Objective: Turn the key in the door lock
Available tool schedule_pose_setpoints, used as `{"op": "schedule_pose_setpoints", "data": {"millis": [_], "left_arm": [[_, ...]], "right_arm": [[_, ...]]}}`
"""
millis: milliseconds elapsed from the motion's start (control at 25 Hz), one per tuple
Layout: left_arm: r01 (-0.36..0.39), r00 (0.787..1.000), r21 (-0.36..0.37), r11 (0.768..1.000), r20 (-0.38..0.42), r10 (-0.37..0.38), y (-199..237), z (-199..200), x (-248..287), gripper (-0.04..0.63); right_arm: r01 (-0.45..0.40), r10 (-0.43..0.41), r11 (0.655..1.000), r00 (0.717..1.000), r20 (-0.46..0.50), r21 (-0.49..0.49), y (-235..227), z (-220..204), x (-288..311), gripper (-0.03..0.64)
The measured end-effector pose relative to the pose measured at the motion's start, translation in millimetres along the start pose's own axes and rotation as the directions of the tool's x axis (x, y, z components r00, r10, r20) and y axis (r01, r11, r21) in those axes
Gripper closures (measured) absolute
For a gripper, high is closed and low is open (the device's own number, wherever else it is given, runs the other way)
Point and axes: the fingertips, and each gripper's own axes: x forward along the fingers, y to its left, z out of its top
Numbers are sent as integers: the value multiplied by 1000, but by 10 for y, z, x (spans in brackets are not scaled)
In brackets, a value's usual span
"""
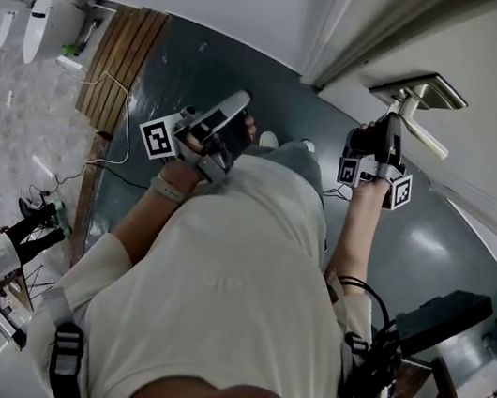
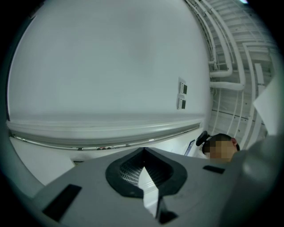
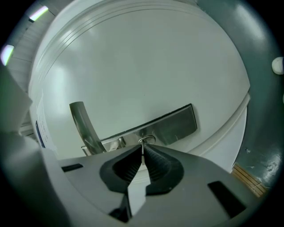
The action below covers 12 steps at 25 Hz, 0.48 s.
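Currently the right gripper (image 3: pixel 143 150) clamps its jaws on the key (image 3: pixel 146 141), whose long axis runs straight ahead into the lock plate (image 3: pixel 175 124) on the door (image 3: pixel 146 66). The left gripper (image 2: pixel 144 156), jaws together and empty, is well apart.

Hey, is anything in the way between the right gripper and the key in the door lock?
Nothing visible. The right gripper has its jaws closed on the key at the lock plate; the door handle sits off to one side, apart from them.

small metal key (image 3: pixel 147 140), set in brushed steel lock plate (image 3: pixel 175 126), white door (image 3: pixel 146 66), pinched by right hand-held gripper (image 3: pixel 143 153)
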Motion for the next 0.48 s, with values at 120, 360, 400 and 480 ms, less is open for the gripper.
{"op": "schedule_pose_setpoints", "data": {"millis": [120, 360, 400, 480], "left_arm": [[-1, 1000, 1, 1000, -3, 1, -2, -8, 6, 586], [-2, 1000, 0, 1000, 0, 2, 3, -17, 1, 586], [-2, 1000, 0, 1000, 0, 2, 4, -19, 1, 586], [-2, 1000, 1, 1000, 1, 2, 6, -19, 1, 586]], "right_arm": [[-5, 5, 1000, 1000, 0, 15, -10, 3, 1, 575], [0, 1, 1000, 1000, -11, 5, -7, -11, 6, 575], [4, -4, 1000, 1000, -14, -5, -2, -12, 5, 575], [23, -24, 999, 999, -29, -42, 15, -25, 7, 575]]}}
